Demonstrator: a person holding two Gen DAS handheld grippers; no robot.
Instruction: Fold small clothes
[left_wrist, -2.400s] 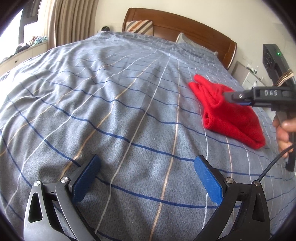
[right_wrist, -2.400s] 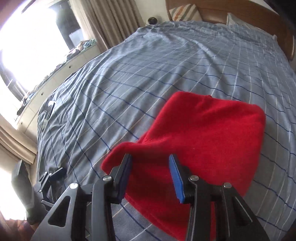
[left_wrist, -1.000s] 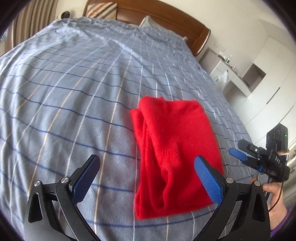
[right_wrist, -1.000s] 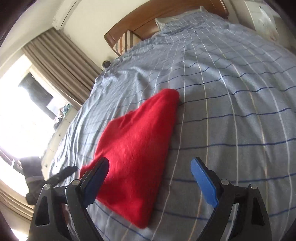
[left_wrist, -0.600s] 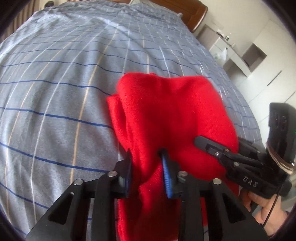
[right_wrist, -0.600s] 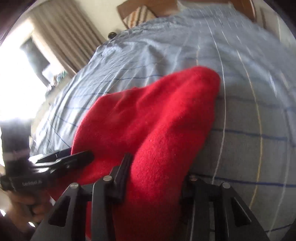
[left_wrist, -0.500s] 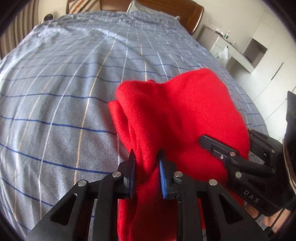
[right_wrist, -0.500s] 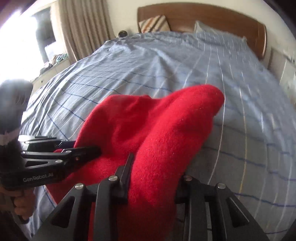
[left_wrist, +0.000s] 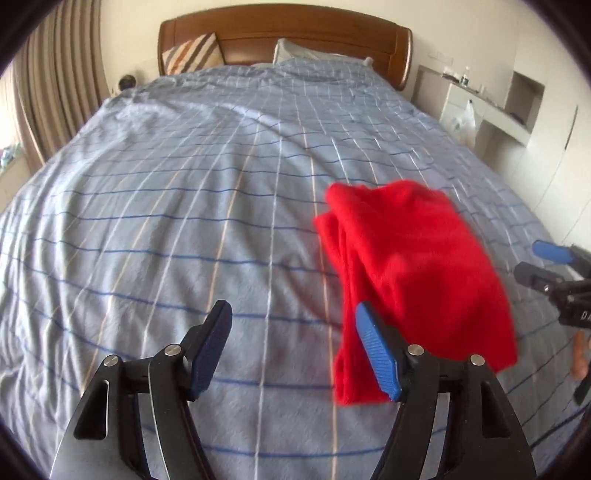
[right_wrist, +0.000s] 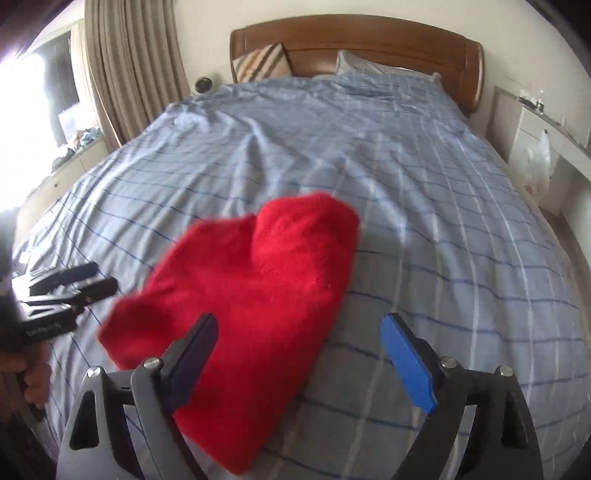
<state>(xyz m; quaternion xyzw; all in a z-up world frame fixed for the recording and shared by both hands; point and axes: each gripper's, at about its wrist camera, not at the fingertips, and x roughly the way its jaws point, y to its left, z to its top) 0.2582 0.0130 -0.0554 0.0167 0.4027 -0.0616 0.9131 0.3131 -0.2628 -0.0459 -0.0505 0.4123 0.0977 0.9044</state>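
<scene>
We have just let go: half a second ago both grippers pinched the red cloth (left_wrist: 413, 273) and lifted its near edge, and now our left gripper (left_wrist: 295, 354) and right gripper (right_wrist: 299, 365) hang above it with jaws spread and nothing between them. The cloth lies in a folded bundle on the bed (left_wrist: 166, 221), toward its right edge and nearer the foot than the headboard (left_wrist: 284, 33), so we judge this fold laid and only a tidy or a further fold left. The blue checked cover is soft and wrinkled, with pillows (right_wrist: 260, 62) at the head, curtains (right_wrist: 136, 66) on the left and white shelves (left_wrist: 509, 110) on the right.
</scene>
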